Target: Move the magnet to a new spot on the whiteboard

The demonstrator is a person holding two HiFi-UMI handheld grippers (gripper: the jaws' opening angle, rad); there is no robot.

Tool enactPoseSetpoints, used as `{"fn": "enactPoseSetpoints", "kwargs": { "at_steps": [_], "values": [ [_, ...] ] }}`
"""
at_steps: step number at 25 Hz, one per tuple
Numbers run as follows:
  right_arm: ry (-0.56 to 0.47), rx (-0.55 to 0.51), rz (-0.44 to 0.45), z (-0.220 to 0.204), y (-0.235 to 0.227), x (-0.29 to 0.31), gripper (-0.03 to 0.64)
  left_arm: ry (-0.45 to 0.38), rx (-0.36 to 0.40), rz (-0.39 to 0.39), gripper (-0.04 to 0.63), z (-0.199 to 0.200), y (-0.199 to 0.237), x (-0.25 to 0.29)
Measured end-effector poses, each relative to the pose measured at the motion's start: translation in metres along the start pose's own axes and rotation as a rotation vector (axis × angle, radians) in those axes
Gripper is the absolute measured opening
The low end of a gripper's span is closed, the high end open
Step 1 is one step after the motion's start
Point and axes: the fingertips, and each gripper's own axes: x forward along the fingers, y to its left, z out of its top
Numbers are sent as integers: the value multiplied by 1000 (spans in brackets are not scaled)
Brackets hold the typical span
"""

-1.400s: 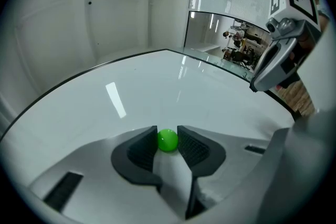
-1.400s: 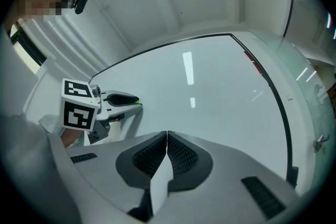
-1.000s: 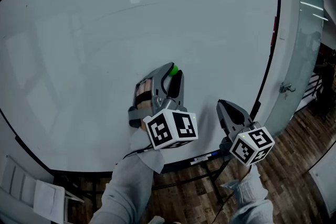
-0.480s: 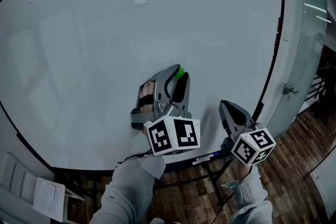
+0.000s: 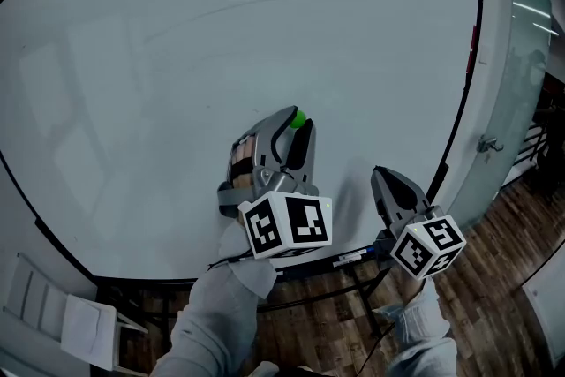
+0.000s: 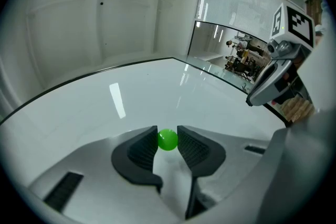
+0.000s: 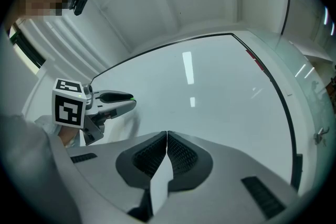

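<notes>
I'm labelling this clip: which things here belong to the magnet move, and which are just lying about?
Job in hand: green magnet, gripped by the left gripper; whiteboard.
Just about: right gripper, shut and empty; glass partition; wooden floor.

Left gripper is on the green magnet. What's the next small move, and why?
Probably keep the left gripper closed on the green magnet and carry it a short way across the whiteboard. Its pads press the magnet on both sides, and the board is bare all round, so any nearby spot serves. The right gripper is shut and empty.
</notes>
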Motion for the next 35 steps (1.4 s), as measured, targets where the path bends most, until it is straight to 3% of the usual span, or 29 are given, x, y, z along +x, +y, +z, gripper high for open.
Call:
{"fn": "enactPoseSetpoints", "kwargs": {
  "at_steps": [17, 28, 35],
  "values": [
    [35, 34, 59, -28, 75, 30, 28, 169, -138, 63, 121, -103, 55, -74],
    [87, 24, 233, -61, 161, 58, 28, 331, -236, 143, 121, -186, 82, -151],
    [122, 48, 316, -84, 217, 70, 28, 380, -258, 206, 121, -223, 101, -203]
  ]
}}
